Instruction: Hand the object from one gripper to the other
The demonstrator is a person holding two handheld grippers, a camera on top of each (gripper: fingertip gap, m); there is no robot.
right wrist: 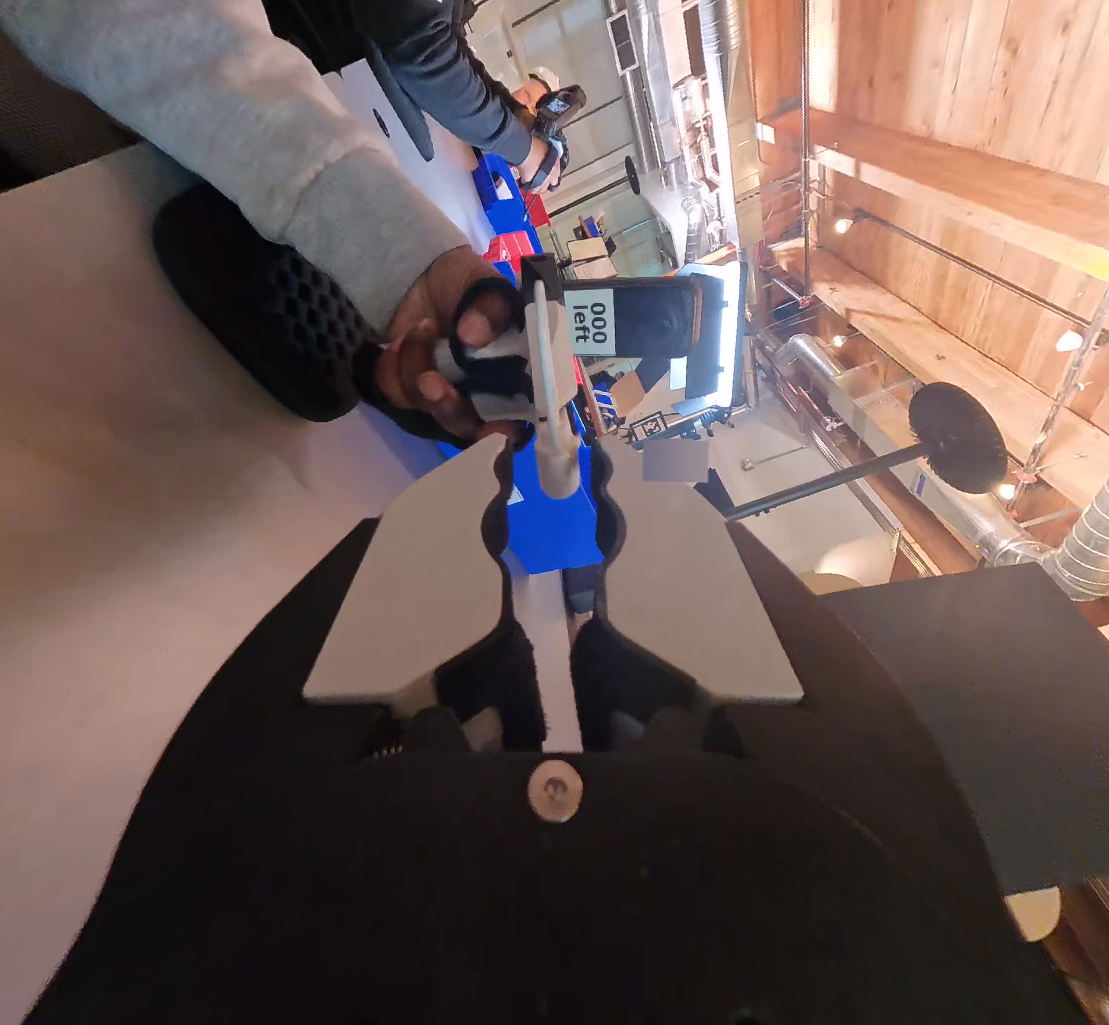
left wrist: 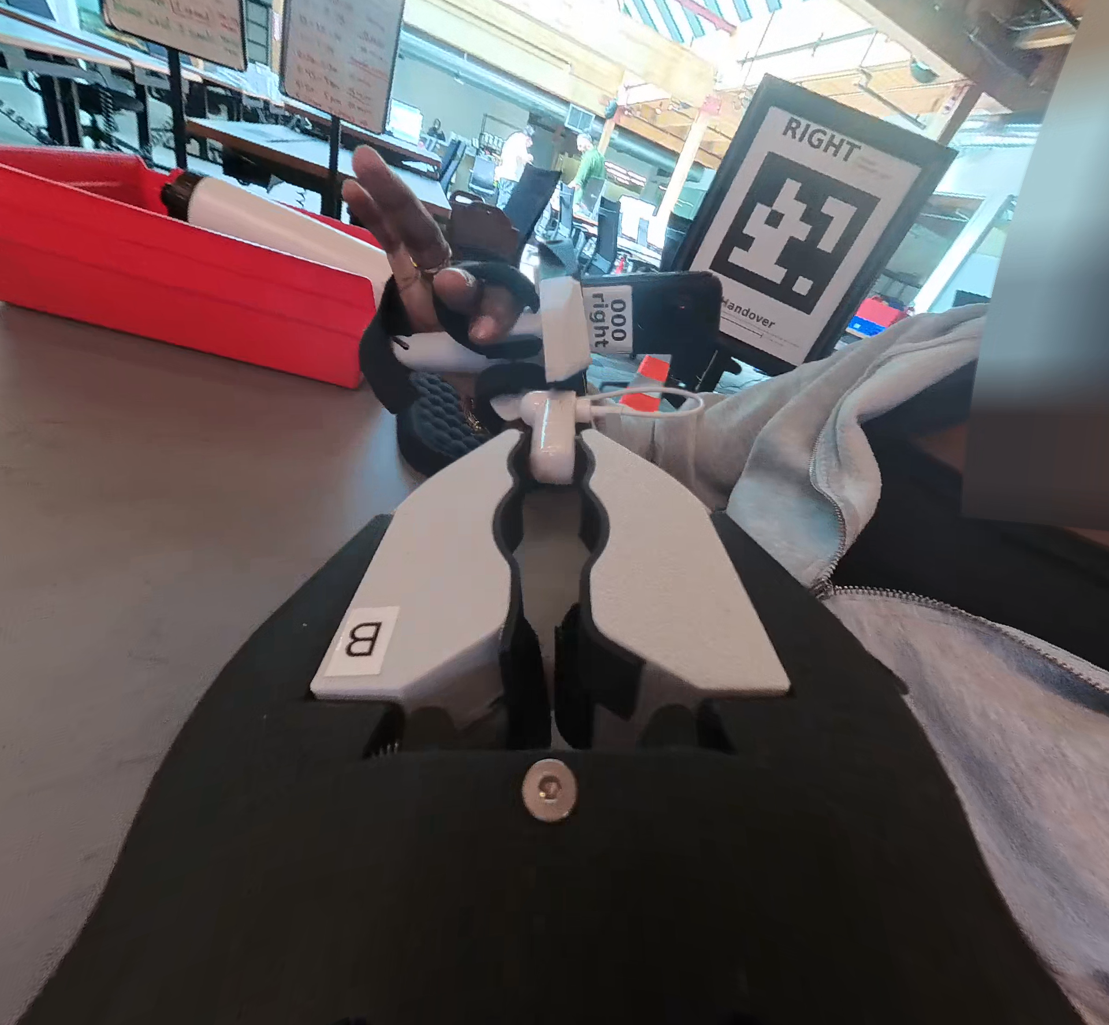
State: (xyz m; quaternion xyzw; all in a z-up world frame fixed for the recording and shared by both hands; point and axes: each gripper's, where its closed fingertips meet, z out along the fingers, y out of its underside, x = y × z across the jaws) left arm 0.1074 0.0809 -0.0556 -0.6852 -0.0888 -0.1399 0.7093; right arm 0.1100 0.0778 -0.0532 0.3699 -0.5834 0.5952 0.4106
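Note:
A small white adapter (left wrist: 549, 459) with a short looped white cable (left wrist: 654, 396) is pinched between the tips of my left gripper (left wrist: 549, 441), which is shut on it above the dark table (left wrist: 150, 516). My right gripper (left wrist: 528, 390) faces it closely from beyond, and the hand on it has its fingers spread. In the right wrist view the adapter (right wrist: 555, 474) sticks out of the left gripper (right wrist: 543, 414) into the gap between the tips of my right gripper (right wrist: 552, 450). The right jaws stand open on either side of it, not touching.
A red bin (left wrist: 180, 276) holding a white bottle (left wrist: 252, 210) sits on the table at the left. A framed black-and-white marker sign (left wrist: 798, 228) stands at the back right. Blue bins (right wrist: 552, 540) and another person (right wrist: 420, 36) are behind the left gripper. The tips of both grippers are at nearly the same place.

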